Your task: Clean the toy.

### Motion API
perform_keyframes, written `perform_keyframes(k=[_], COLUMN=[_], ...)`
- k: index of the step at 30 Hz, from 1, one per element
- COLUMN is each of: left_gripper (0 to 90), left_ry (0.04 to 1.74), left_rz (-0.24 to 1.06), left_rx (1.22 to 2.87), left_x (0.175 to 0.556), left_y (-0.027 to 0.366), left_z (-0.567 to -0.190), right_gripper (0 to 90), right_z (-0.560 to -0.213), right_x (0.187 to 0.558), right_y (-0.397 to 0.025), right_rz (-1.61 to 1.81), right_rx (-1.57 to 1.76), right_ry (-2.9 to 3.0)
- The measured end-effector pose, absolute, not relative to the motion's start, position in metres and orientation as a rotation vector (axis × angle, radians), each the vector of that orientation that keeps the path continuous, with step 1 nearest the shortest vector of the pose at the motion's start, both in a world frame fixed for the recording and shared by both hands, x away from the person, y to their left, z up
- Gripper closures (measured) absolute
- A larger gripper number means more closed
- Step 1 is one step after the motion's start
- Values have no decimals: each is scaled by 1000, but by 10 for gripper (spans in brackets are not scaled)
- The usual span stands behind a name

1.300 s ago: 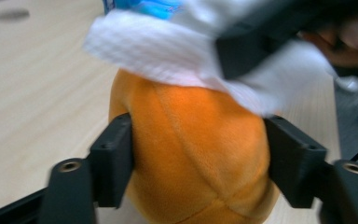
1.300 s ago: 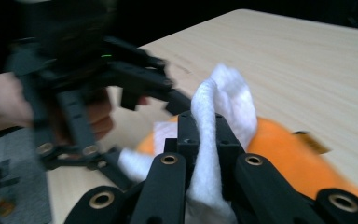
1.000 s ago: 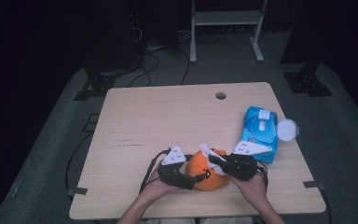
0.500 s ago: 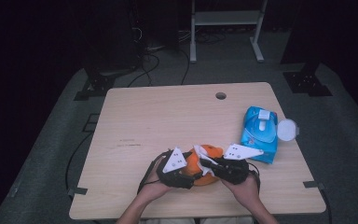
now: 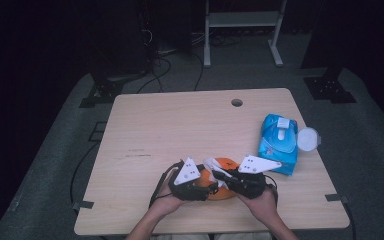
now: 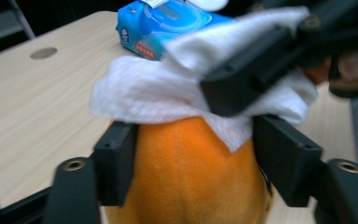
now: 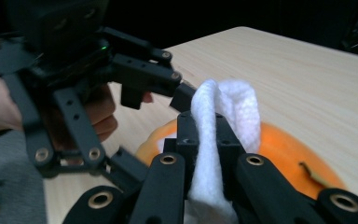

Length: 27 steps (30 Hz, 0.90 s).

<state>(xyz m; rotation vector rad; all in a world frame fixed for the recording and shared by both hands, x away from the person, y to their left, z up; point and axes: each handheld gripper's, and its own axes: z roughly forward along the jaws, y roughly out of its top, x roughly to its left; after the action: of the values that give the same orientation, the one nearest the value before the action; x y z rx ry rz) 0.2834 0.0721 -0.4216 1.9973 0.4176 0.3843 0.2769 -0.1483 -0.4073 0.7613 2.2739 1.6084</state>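
L fingers (image 6: 116, 170) clamped on orange fruit (image 6: 186, 172), R gripper (image 7: 205, 154) pinching white wipe (image 6: 144, 88) atop it

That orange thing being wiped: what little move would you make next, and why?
Probably drag the white wipe on across the orange fruit. The left gripper clamps the fruit from both sides, and the right gripper pinches the wipe folded over its top, so most of the skin looks unwiped.

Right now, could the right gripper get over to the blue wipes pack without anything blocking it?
Probably yes. The blue wipes pack lies just beyond the right gripper with bare table between, but its jaws are shut on the white wipe.
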Motion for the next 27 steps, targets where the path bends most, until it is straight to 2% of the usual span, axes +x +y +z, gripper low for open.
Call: perform_keyframes(k=[4, 6, 8, 13, 19, 23, 24, 25, 27], left_gripper=[367, 277, 241, 334, 344, 179, 171, 185, 304], left_ry=[403, 418, 422, 400, 400, 490, 506, 504, 494], left_rz=[377, 330, 347, 387, 358, 327, 330, 345, 361], left_rx=[1995, 1988, 1999, 2025, 2013, 1994, 1988, 2001, 2002], left_x=[283, 285, 285, 283, 286, 290, 291, 291, 291], left_y=[74, 73, 69, 73, 79, 73, 72, 73, 77], left_z=[-423, -422, -423, -424, -426, -423, -423, -424, -425], right_gripper=[839, 839, 839, 836, 836, 838, 838, 838, 839], right_z=[-410, -411, -411, -407, -418, -416, -416, -415, -414], right_x=[287, 288, 284, 274, 286, 281, 279, 277, 275], right_y=[-166, -171, -169, -147, -173, -168, -164, -159, -155], right_rz=[1596, 1584, 1587, 1545, 1525, 1536, 1539, 1538, 1506], right_rx=[861, 888, 894, 762, 884, 883, 860, 836, 806], right_ry=[2207, 2189, 2192, 2243, 2189, 2189, 2201, 2214, 2221])
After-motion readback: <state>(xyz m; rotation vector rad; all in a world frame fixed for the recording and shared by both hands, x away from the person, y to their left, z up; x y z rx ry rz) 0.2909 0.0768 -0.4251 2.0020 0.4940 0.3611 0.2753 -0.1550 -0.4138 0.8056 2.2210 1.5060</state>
